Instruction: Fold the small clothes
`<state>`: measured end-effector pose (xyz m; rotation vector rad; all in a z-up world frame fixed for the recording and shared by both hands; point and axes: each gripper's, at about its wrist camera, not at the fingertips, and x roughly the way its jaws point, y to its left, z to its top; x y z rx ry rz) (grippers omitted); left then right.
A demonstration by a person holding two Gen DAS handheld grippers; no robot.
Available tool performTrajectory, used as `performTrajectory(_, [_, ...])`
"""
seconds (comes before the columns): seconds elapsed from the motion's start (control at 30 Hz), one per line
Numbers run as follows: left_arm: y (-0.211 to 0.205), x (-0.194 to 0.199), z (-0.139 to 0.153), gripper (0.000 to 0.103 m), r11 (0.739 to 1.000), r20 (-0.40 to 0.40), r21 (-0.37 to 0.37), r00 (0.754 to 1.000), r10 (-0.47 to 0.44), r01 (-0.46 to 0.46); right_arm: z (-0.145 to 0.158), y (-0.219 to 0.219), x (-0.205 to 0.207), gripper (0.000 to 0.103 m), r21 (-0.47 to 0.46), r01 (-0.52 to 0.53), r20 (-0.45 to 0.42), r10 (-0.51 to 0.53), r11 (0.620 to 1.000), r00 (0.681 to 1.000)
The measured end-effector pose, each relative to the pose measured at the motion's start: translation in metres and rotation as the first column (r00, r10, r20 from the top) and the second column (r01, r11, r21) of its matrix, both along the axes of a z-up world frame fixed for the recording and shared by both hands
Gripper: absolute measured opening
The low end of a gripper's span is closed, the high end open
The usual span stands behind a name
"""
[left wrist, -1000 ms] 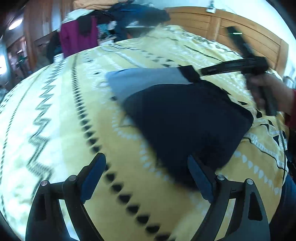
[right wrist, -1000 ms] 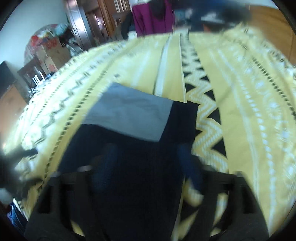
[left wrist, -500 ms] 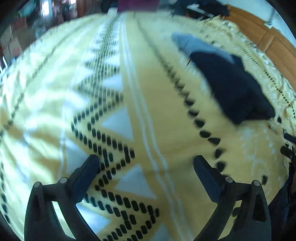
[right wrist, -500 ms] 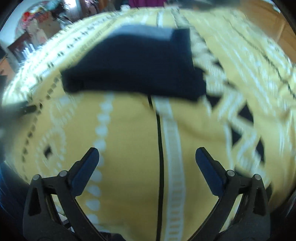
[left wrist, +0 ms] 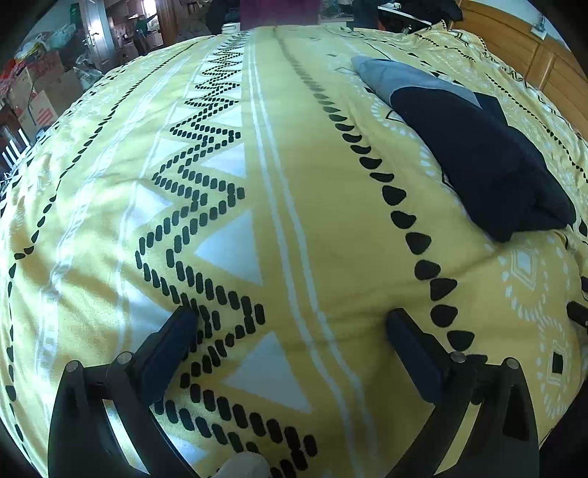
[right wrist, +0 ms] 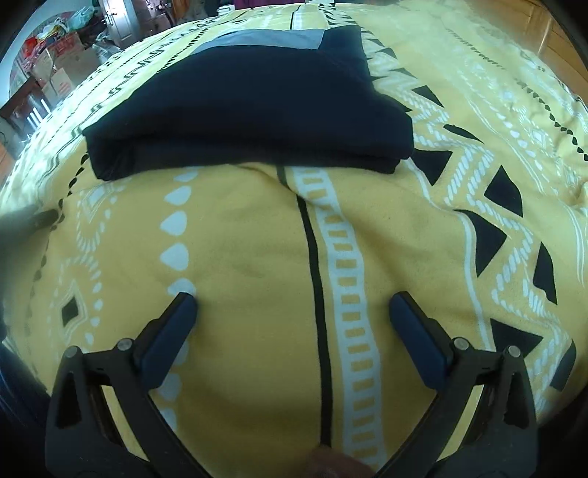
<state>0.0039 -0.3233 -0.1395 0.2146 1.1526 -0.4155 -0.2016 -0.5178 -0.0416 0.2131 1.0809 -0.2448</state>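
Nearest the left wrist camera, the left gripper (left wrist: 290,320) stands released, its two dark blue-padded fingers (left wrist: 167,349) spread wide with nothing between them, low over the yellow bedspread (left wrist: 312,228). Under it run bands of black dashed zigzags, white triangles and thin white stripes. Farther out and to the right lies the folded garment (left wrist: 481,161), a dark navy bundle with a grey panel at its far end, resting flat on the bedspread and well apart from the gripper. Beyond it, a wooden headboard (left wrist: 522,47) edges the bed. At the far left stand stacked cardboard boxes (left wrist: 36,103) with red print too small to read, and a doorway (left wrist: 99,33) behind them.

From the right wrist camera, the right gripper (right wrist: 294,310) is likewise released, fingers (right wrist: 413,340) wide and empty above the bedspread (right wrist: 257,257), here marked by a black line and a white ladder-pattern stripe. Ahead of it the folded garment (right wrist: 250,103) lies square, layered edges facing the camera, the grey panel (right wrist: 261,38) at the far side. More boxes (right wrist: 55,73) sit at the far left, their red lettering illegible.
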Motion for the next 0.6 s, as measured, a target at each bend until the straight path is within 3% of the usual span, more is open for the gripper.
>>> performTrajectory(0.17, [0.001,0.005,-0.001,0.103,0.999,0.019,-0.025,0.999,0.032,-0.031,-0.001,-0.002,0.011,0.103,-0.009,0.042,0.001,-0.042,0.999,0.999])
performTrajectory(0.3, [0.003,0.009,0.006,0.103,0.998,0.006,-0.052,0.999,0.047,-0.047,0.018,0.000,0.013,0.103,-0.001,0.058,0.008,-0.058,0.998,0.998])
performTrajectory(0.4, [0.005,0.007,0.026,0.103,0.996,0.037,-0.075,0.998,0.054,-0.051,0.062,0.001,0.011,0.103,-0.045,0.074,0.098,-0.069,0.996,0.993])
performTrajectory(0.47, [0.001,0.003,0.055,0.103,0.995,0.102,-0.095,0.994,0.048,-0.039,0.097,0.002,0.009,0.103,-0.091,0.093,0.170,-0.076,0.992,0.983])
performTrajectory(0.6, [-0.012,-0.010,0.135,0.103,0.984,0.254,-0.177,0.966,0.047,-0.001,0.174,0.007,0.004,0.103,-0.158,0.137,0.295,-0.086,0.978,0.951])
